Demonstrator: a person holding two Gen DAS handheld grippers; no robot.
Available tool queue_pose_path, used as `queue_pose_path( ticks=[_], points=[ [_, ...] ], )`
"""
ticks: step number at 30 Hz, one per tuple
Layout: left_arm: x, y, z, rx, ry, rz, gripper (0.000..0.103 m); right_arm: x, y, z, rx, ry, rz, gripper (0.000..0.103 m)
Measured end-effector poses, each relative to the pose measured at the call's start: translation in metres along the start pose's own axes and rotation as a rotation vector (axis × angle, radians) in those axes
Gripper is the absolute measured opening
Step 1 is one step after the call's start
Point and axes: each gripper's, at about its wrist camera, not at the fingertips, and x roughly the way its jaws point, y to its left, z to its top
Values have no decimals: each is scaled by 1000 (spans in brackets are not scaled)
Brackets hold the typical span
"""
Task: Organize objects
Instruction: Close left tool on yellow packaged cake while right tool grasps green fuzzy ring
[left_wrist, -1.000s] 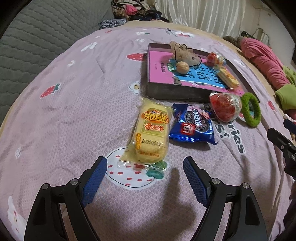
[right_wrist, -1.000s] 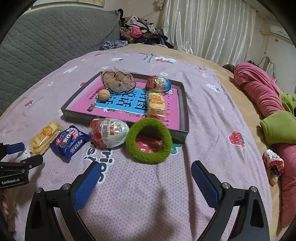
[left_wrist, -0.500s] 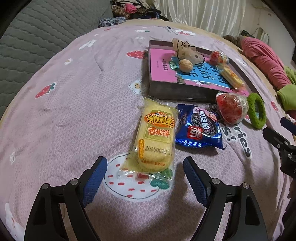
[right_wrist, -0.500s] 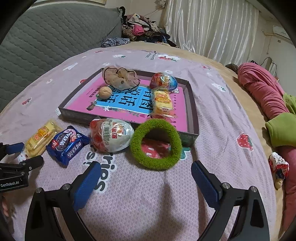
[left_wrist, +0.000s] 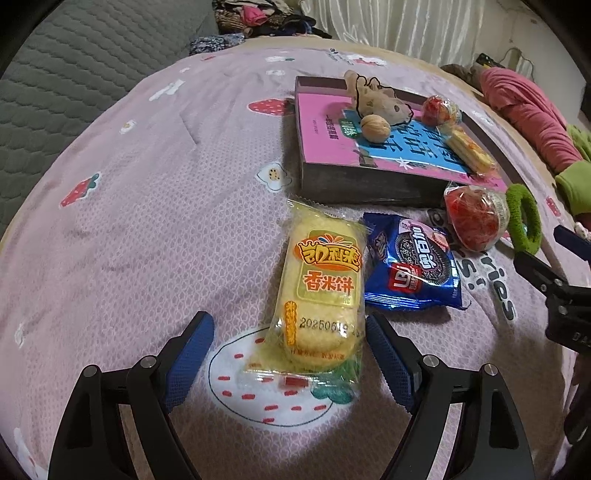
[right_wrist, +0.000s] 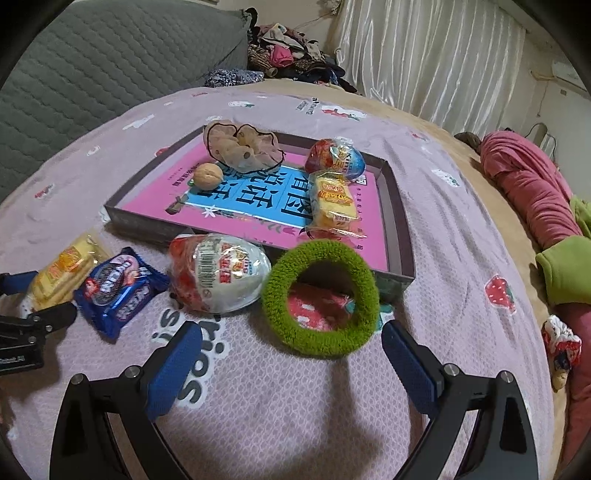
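A yellow rice-cracker packet (left_wrist: 321, 295) lies on the pink bedsheet, its near end between the fingers of my open left gripper (left_wrist: 290, 354). Beside it sit a blue cookie packet (left_wrist: 412, 264) and a red-and-white egg toy (left_wrist: 474, 218). My open right gripper (right_wrist: 288, 354) hovers just short of a green fuzzy ring (right_wrist: 321, 297), which leans on the corner of the dark tray (right_wrist: 393, 192). In the tray lie a walnut (right_wrist: 208, 176), a beige scrunchie (right_wrist: 240, 147), a second egg toy (right_wrist: 338, 157) and a yellow snack packet (right_wrist: 334, 201).
A grey quilted headboard (right_wrist: 92, 62) rises at the left. Pink and green bedding (right_wrist: 535, 199) is piled along the right edge, with a small toy (right_wrist: 561, 349) beside it. Clothes (right_wrist: 291, 55) heap at the back by the white curtain.
Both grippers have come forward and lower. The rice-cracker packet now reaches between my left fingers, and the green ring is nearer my right fingers. No object has moved.
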Motion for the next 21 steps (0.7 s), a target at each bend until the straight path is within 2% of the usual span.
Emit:
queue_pose_path(
  ticks=[3, 11, 14, 18, 21],
  points=[
    [2, 0, 0, 8, -3, -5, 85, 9, 0, 0, -10, 9, -27, 98],
    [4, 2, 1, 25, -8, -29, 85, 29, -6, -2, -3, 42, -8, 91],
    [4, 5, 1, 21, -9, -47, 85, 31, -10, -1, 14, 38, 10, 84],
    [4, 8, 1, 11, -18, -68, 83, 34, -14, -2, 30, 38, 26, 70],
    [2, 11, 2, 0, -33, -77, 75, 35, -15, -2, 27, 37, 27, 65]
  ],
)
